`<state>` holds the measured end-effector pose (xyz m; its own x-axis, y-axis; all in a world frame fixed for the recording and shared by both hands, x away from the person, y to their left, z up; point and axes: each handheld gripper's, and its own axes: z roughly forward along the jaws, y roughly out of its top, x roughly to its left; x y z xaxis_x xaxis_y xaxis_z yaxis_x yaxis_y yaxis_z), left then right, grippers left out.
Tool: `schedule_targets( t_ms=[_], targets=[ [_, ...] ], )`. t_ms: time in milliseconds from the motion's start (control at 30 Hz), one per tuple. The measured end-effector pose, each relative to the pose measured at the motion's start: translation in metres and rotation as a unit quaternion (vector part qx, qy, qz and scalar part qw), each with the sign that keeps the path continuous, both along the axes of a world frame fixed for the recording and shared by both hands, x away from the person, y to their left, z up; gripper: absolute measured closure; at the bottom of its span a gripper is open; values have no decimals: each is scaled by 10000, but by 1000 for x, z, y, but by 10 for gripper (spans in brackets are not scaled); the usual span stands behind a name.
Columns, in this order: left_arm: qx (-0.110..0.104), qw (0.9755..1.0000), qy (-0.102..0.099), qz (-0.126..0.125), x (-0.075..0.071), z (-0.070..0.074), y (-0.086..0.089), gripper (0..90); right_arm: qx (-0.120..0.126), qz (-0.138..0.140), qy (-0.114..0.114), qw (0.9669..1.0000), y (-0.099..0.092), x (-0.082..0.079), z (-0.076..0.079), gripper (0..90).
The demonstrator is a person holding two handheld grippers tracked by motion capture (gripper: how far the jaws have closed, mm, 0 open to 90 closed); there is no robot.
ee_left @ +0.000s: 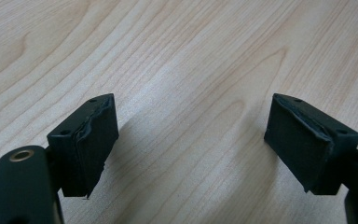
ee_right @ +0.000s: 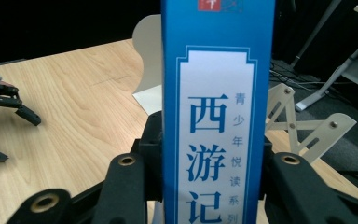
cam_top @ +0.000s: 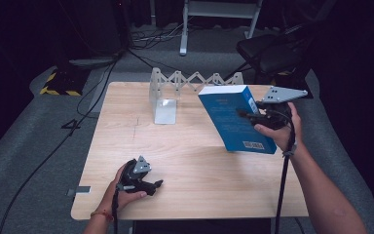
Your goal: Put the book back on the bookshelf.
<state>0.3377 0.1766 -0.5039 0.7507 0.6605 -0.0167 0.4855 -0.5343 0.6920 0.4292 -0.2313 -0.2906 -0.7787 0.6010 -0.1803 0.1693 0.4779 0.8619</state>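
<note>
Left gripper (cam_top: 148, 185): released, jaws wide apart, resting idle on the table (cam_top: 185, 161) near the person's edge.
Right gripper (cam_top: 253, 114): clenched on a blue book (cam_top: 233, 122), held tilted above the table.
Bookend (cam_top: 164, 100): beyond the book, likely the stand it belongs against.

high: overhead, forward-down | claw views: close, sharing table (cam_top: 185, 161)

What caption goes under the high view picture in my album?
The right gripper holds a blue book above the wooden table while the left gripper rests open.
</note>
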Motion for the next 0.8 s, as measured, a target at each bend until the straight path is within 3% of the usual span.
schedule_targets(
  t_ms=[533,800],
  targets=[
    [2,10000,-4,0,0,0,0,177,-8,-555,-80,9984,-8,27,13,620],
    [5,10000,-1,-56,0,0,0,177,-1,-810,-131,9966,-2,45,20,620]
  ],
)
